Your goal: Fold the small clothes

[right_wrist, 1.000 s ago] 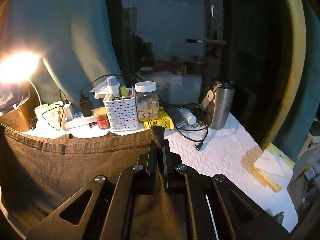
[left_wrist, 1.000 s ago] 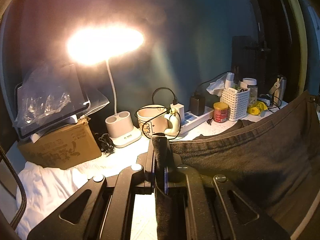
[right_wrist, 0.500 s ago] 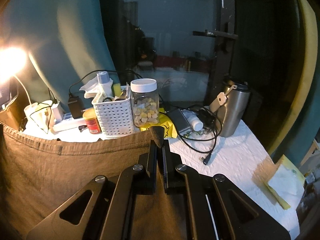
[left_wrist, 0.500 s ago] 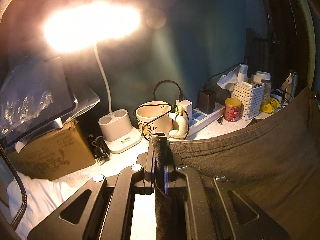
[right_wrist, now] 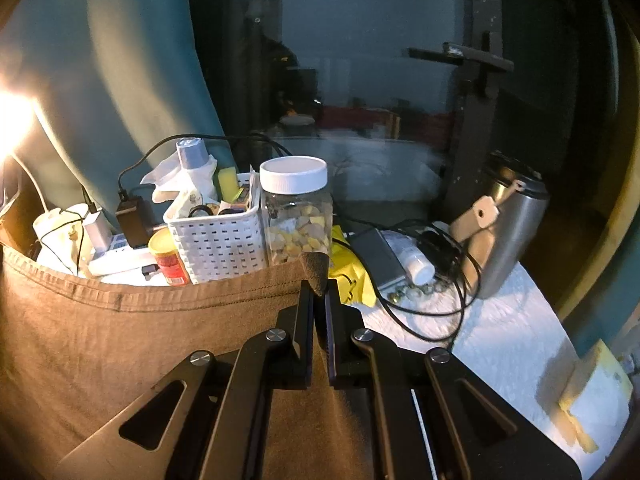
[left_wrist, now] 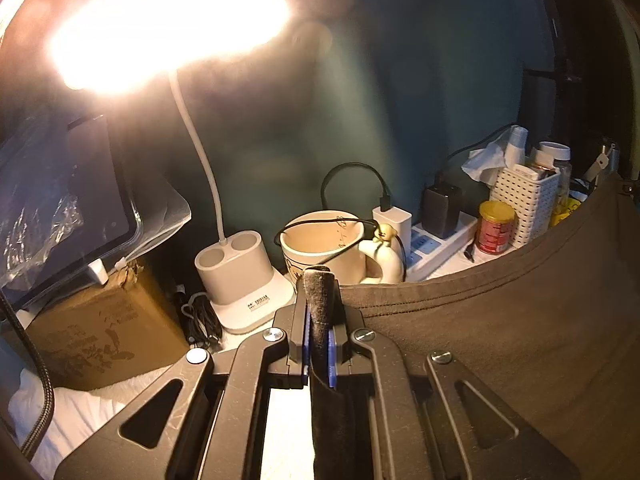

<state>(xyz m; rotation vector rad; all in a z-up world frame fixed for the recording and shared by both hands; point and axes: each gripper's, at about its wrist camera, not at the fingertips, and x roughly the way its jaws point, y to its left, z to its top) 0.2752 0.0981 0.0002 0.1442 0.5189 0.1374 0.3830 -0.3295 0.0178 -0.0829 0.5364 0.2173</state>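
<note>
A dark brown garment (left_wrist: 520, 312) hangs stretched between my two grippers, its hemmed top edge taut. My left gripper (left_wrist: 319, 300) is shut on one top corner, and the cloth spreads away to the right in the left wrist view. My right gripper (right_wrist: 319, 292) is shut on the other corner, and the garment (right_wrist: 120, 352) spreads to the left in the right wrist view. A tuft of cloth sticks out past each pair of fingertips. The garment's lower part is out of view.
Behind the garment a white-covered table (right_wrist: 500, 340) holds a lit desk lamp (left_wrist: 240, 272), a cream mug (left_wrist: 328, 248), a power strip (left_wrist: 440, 244), a white basket (right_wrist: 218, 236), a clear jar (right_wrist: 296, 212), a steel tumbler (right_wrist: 508, 228), cables and a cardboard box (left_wrist: 100, 328). A dark window stands behind.
Both grippers have moved closer to the clutter at the back of the table, still holding the garment stretched. The lamp, mug, basket and jar look larger.
</note>
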